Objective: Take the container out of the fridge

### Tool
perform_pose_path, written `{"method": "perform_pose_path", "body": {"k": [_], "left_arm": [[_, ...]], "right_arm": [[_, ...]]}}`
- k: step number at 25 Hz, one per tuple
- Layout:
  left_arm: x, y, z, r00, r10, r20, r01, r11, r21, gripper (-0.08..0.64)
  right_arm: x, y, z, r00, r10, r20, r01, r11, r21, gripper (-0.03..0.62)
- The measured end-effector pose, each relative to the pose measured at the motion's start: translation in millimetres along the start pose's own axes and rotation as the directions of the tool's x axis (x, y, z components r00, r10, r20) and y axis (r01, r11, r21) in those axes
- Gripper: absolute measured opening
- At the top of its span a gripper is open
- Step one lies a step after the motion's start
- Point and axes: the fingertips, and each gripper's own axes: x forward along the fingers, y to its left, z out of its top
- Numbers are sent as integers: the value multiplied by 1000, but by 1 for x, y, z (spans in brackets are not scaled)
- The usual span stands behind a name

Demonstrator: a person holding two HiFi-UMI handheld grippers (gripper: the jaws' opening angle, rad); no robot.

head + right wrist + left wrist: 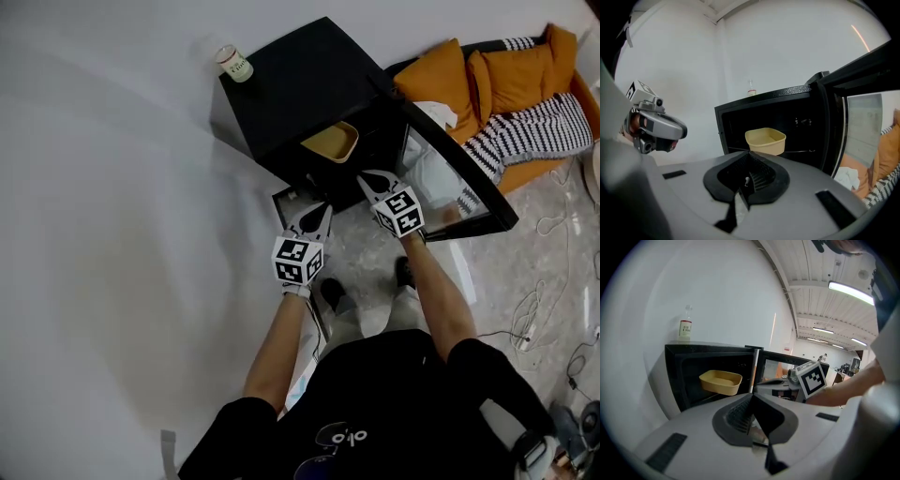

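A black fridge (309, 84) stands on the floor against a white wall. Its glass door (459, 178) is swung wide to the right, toward an orange sofa (516, 75), so the front opening is unobstructed. The yellow container (333, 142) sits on a shelf inside, near the front edge. Just outside the opening, the left claw (314, 217) and right claw (377, 185) hover side by side, each with jaws pressed together, holding nothing and not touching the container.
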Motion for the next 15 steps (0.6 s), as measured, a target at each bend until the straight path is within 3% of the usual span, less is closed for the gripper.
{"method": "perform_pose_path", "body": {"k": [5,6,10,13,15], "left_arm": [[0,-3,-7,1000,0,-18,0,1000,12,5],[0,-3,-9,1000,1,-22,-1,1000,13,5],[1,-9,-10,1000,-5,-17,5,1000,17,5],[0,-8,-10,1000,-3,-17,3,1000,25,5],[-2,-4,-12,1000,8,-20,-7,1000,29,5]], "right_arm": [[9,-6,4,1000,8,14,-8,999,-35,11],[12,-8,4,1000,8,14,-7,999,-43,39],[24,-19,-3,1000,-22,15,23,998,-62,306],[37,-24,4,998,-17,52,22,995,-94,430],[50,-26,8,998,0,70,7,994,-107,476]]}}
